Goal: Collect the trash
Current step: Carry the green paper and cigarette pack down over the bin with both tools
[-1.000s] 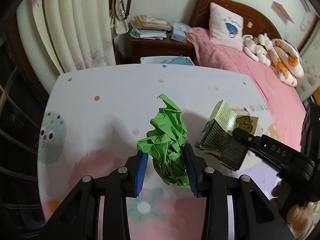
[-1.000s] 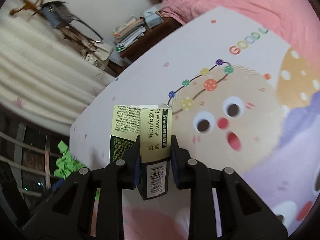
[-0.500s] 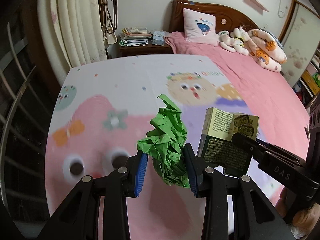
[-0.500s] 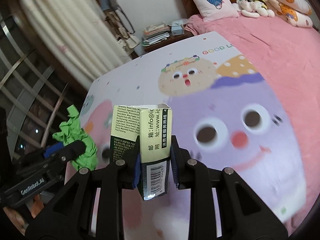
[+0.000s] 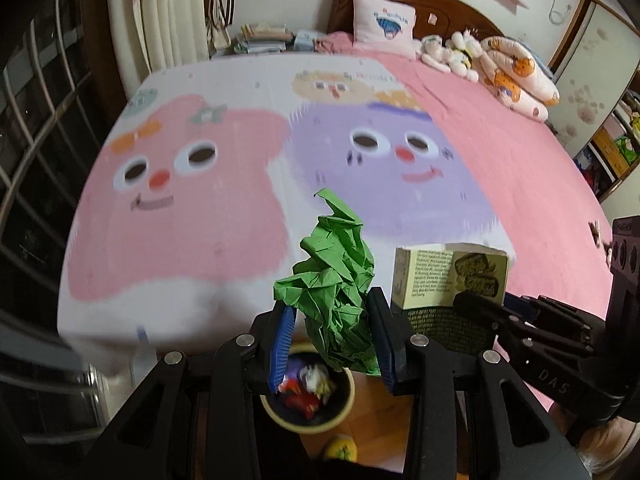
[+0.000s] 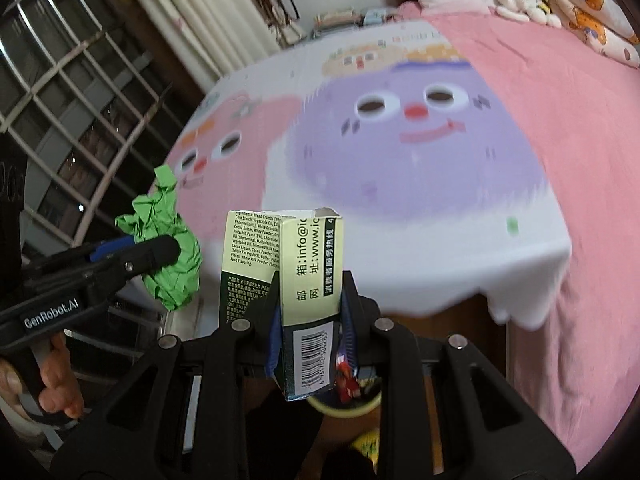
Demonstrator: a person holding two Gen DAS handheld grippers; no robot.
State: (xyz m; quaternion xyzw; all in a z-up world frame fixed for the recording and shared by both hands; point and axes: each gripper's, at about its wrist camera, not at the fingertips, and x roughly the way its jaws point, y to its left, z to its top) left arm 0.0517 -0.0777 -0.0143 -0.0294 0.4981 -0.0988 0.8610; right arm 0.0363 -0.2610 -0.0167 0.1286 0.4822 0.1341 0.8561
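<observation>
My left gripper is shut on a crumpled green paper ball and holds it in the air past the foot of the bed, above a round trash bin with a cream rim that holds several scraps. My right gripper is shut on a green and cream carton box, upright, just right of the paper ball; the box also shows in the left wrist view. The bin rim shows below the box. The green ball and left gripper sit at the left.
A bed with a cartoon-face sheet and a pink blanket fills the view ahead. Pillow and plush toys lie at the headboard. A nightstand with books, curtains and a barred window are at the left. A yellow object lies on the wooden floor by the bin.
Both grippers have pulled back from the bed surface to beyond its foot, still holding the paper ball and the box. The trash bin has come into view below them.
</observation>
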